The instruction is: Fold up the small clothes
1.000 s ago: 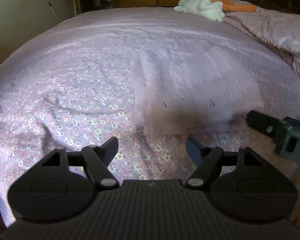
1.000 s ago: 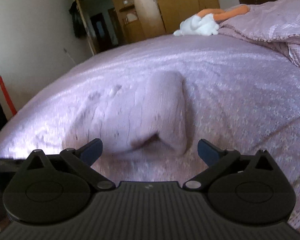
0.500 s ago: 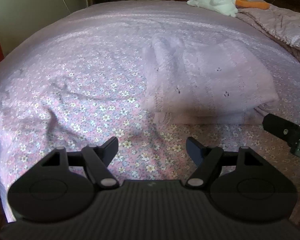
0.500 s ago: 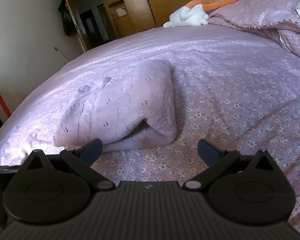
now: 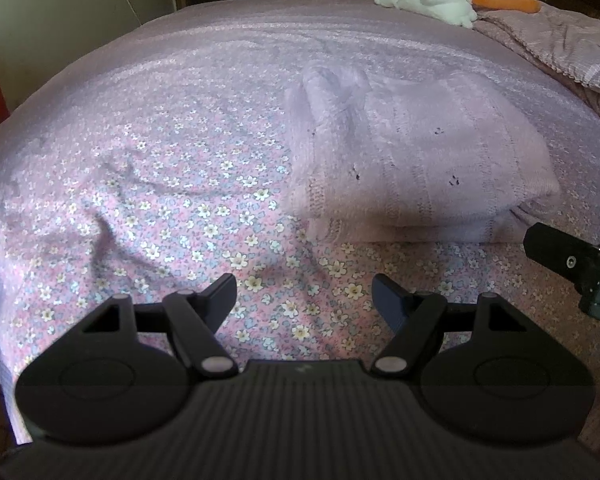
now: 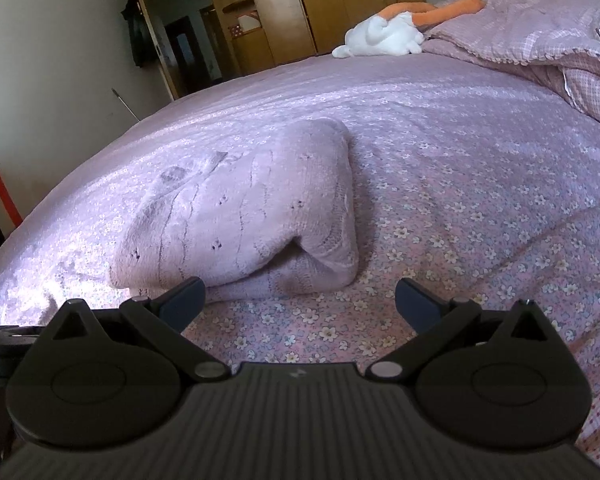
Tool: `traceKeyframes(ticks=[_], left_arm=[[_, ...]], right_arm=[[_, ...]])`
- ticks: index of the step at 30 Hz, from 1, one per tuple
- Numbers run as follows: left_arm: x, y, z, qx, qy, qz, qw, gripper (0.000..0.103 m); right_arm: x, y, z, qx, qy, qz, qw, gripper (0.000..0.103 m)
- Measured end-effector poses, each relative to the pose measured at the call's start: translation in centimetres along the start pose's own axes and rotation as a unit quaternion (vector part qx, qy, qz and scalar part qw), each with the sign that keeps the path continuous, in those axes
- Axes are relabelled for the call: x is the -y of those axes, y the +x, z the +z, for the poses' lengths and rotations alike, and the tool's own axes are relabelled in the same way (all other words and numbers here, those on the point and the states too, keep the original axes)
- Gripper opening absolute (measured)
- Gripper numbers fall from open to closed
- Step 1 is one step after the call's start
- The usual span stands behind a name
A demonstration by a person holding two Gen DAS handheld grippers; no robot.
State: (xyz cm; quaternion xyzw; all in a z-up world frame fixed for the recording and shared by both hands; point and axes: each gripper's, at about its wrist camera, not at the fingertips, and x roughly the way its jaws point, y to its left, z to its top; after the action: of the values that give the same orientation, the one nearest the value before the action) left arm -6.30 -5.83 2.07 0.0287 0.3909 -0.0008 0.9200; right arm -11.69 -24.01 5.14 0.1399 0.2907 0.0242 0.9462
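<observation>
Change since earlier frames: both tongs drawn back slightly from the garment; motion blur gone; garment itself unmoved since half a second ago.
Garment: small pale-lilac knitted garment point(image 5: 416, 160), lying folded into a thick bundle on the floral bed sheet point(image 5: 172, 216), near the front edge of the bed.
Fold state: upper layer doubled over lower; near edge gaping at one corner point(image 6: 296, 252), layers not flush there.
Left tongs point(image 5: 304, 294): jaws spread wide, holding nothing; hovering low over the sheet, just short of the garment's near-left corner, pointed along the bed.
Right tongs point(image 6: 300, 300): jaws likewise apart and empty; level with the bundle's near edge, close to it but not touching; one finger visible at the right margin of the left view point(image 5: 560, 254).
Step in hand, judged: fold apparently complete; release and retreat, or a last tidy.
Done well: press the gaping corner flat, align edges, avoid snagging the loose knit.
Background: white-and-orange soft toy point(image 6: 384, 34) and rumpled quilt point(image 6: 540, 36) well apart.
</observation>
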Motion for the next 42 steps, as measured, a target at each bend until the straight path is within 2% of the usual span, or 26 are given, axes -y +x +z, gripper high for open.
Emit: traceKeyframes(ticks=[42], left_arm=[[0.60, -0.34, 0.03, 0.008, 0.017, -0.002, 0.9998, 0.076]], right_arm=[[-0.15, 0.02, -0.05, -0.001, -0.002, -0.001, 1.000, 0.103]])
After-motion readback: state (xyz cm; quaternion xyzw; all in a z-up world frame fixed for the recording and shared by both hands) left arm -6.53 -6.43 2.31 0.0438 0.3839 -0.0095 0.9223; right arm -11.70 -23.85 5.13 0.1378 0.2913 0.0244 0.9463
